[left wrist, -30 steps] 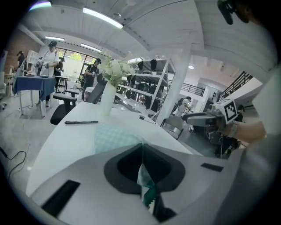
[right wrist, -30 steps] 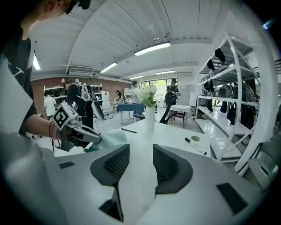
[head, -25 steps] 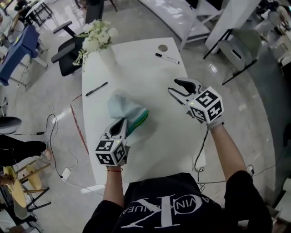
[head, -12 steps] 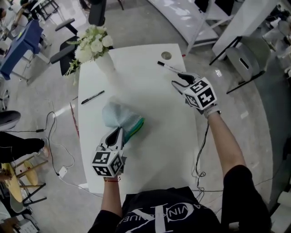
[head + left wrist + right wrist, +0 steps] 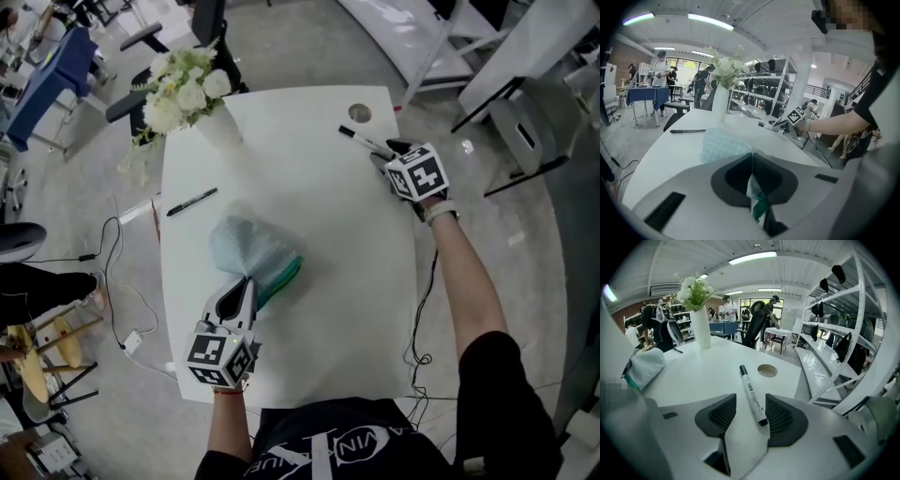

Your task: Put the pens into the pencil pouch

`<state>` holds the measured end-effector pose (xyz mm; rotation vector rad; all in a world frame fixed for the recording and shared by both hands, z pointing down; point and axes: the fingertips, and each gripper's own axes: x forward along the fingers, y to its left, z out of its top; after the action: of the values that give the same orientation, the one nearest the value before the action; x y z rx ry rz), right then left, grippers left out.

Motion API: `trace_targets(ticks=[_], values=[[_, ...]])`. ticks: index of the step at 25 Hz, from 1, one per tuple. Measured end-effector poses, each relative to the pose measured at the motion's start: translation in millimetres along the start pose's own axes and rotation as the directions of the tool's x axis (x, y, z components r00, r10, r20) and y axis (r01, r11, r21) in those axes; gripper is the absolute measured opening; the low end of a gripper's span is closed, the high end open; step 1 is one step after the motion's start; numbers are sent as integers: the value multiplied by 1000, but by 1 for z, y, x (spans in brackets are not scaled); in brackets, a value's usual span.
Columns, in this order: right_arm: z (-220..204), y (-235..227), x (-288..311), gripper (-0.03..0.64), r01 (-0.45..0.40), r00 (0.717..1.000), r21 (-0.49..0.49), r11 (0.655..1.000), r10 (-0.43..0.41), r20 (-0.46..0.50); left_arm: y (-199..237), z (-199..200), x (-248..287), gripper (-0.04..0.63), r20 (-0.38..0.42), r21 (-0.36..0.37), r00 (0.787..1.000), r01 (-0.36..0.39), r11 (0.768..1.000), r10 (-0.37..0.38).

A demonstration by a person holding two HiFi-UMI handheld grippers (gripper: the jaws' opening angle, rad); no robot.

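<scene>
Far left of the white tabletop (image 5: 323, 281): a black pen (image 5: 192, 201), lying alone near the edge. Behind it, at the far left corner, a white vase of pale flowers (image 5: 187, 94).

Centre-left: pencil pouch (image 5: 248, 251), pale blue with a green edge, lying on the tabletop. Left gripper (image 5: 241, 289) at its near end. Fingers closed tight on a fold of the pouch's edge, fabric pinched between them in the left gripper view.

Far right corner: white marker pen (image 5: 366, 142) with black cap, flat on the tabletop, just beside a round hole (image 5: 360, 113). Right gripper (image 5: 389, 152) is down at this pen. Its fingers (image 5: 723, 414) stand spread wide and have just been opening. The pen's near end lies between them, pads clear of it on both sides, capped end pointing away. Pouch and marker are well apart.
</scene>
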<state>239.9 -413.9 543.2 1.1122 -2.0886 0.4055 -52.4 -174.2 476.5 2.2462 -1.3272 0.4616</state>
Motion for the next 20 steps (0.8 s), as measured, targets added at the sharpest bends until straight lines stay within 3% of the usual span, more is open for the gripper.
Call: trace_targets(ticks=[4, 8, 11, 16, 20], values=[[-8, -2, 10, 184, -41, 998, 30, 999, 42, -49, 6, -4, -5, 8, -2, -21, 1000, -10, 1000, 10], [-14, 6, 7, 84, -64, 996, 22, 998, 65, -69, 8, -6, -10, 8, 4, -53, 1000, -14, 998, 14], [-19, 24, -1, 78, -103, 992, 21, 994, 104, -65, 6, -5, -12, 8, 4, -72, 1000, -13, 997, 14], [-24, 81, -32, 77, -181, 984, -13, 983, 181, -6, 7, -9, -13, 8, 4, -92, 1000, -13, 996, 13], [-28, 157, -74, 77, -290, 955, -61, 955, 293, 38, 11, -13, -19, 8, -5, -106, 1000, -26, 994, 25]])
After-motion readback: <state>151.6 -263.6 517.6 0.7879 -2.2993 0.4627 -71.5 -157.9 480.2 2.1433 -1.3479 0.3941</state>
